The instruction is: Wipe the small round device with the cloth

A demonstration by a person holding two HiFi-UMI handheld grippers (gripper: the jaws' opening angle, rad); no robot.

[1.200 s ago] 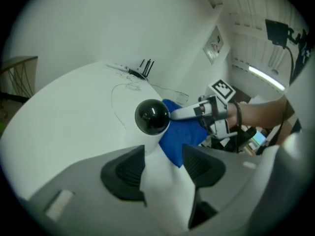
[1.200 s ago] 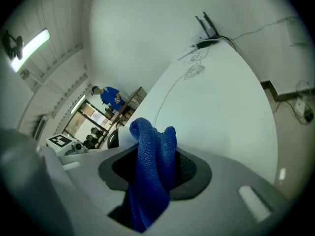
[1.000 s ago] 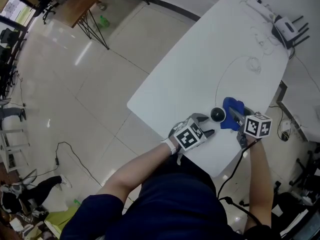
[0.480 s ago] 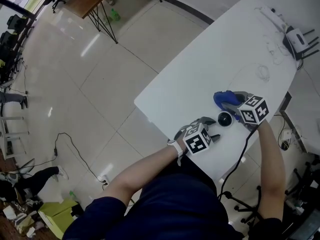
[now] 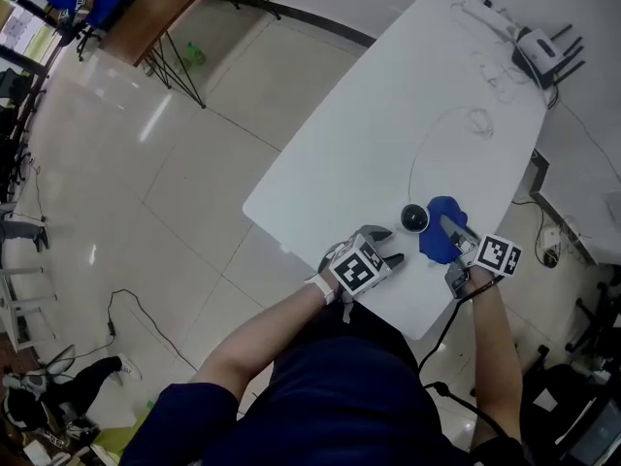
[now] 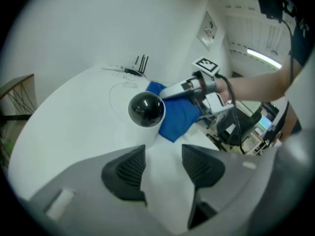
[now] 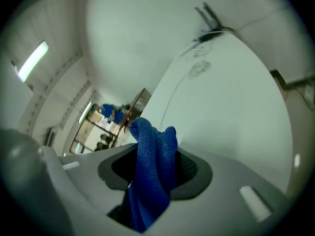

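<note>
Two grippers flank the small round device [image 5: 415, 218] on the white table [image 5: 388, 115]. Just short of it the left gripper [image 5: 391, 247] gapes empty; the right gripper [image 5: 454, 237] pinches the blue cloth [image 5: 437, 247] just beside it.

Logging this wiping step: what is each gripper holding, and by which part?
Right gripper: the blue cloth, pinched at a bunched fold. Left gripper: nothing; its jaws stand apart, short of the small round device.
</note>
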